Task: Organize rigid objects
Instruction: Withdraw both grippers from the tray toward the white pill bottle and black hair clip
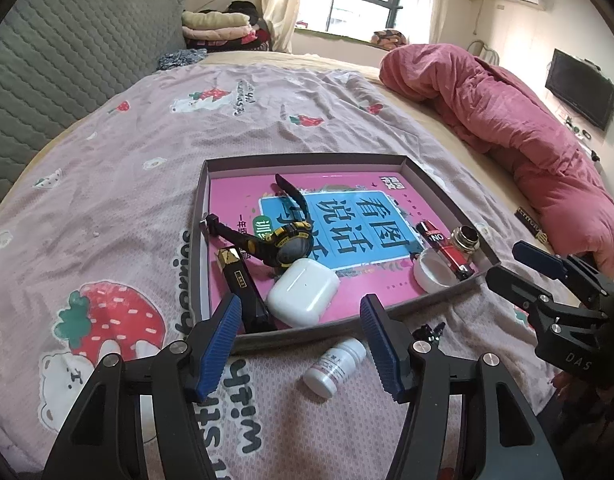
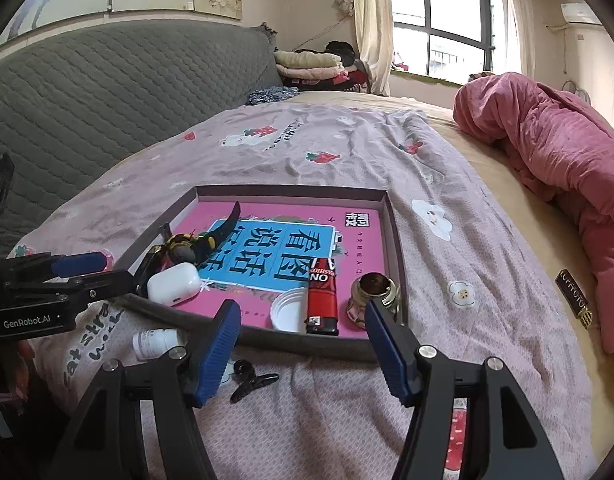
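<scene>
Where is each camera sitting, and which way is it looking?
Left wrist view: sits on the left gripper, looking down across the bed at the shallow grey cardboard tray; its blue-padded fingers stand open, and the right gripper shows at the right edge.
Right wrist view: sits on the right gripper, facing the same tray from further right; the left gripper shows at the left edge.
Both share the white earbud case, red lighter and small white pill bottle.
</scene>
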### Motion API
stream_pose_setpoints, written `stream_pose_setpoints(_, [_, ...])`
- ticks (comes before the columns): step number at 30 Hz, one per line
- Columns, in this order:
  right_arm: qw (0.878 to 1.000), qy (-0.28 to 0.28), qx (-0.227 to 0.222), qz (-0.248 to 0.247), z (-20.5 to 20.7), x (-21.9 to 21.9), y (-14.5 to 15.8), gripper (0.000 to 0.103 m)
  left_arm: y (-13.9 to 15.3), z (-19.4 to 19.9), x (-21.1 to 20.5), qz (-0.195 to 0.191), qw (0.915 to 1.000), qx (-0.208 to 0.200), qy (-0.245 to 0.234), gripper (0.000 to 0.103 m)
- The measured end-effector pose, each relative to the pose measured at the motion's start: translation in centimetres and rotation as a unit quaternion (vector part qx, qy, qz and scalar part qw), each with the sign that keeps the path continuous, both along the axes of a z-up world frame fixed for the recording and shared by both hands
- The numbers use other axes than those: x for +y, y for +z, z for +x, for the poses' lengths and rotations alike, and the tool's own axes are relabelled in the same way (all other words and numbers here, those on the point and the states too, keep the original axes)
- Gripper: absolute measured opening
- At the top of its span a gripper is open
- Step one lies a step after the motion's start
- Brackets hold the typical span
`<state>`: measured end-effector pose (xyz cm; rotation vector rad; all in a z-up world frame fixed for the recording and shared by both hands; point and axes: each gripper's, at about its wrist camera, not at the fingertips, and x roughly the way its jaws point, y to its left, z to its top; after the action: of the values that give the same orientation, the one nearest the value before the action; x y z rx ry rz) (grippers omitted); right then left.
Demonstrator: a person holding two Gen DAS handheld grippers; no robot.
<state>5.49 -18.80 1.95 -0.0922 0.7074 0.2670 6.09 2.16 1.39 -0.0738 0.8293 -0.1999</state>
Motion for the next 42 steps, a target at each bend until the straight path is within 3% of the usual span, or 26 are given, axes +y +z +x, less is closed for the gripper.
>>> stream_pose_setpoints(20, [0.999, -0.014, 0.039, 0.012, -1.9, -0.3, -0.4, 0.064, -0.2, -2.6, -0.4, -0.003, 0.9992, 0.036, -0.016, 0.064])
stream_pose_setpoints(31, [0.996, 0.001, 0.084, 0.005, -2.1, 0.8, -2.2, 0.064, -2.4, -2.3, -1.6, 0.022, 0.9963, 0.070, -0.044, 0.064])
stream_pose_setpoints(42, [0.992, 0.012, 0.125, -0.014, -1.7, 2.2, -4.8, 0.064, -4.6, -1.1, -2.0, 0.023, 0.9942, 0.092, -0.050, 0.064])
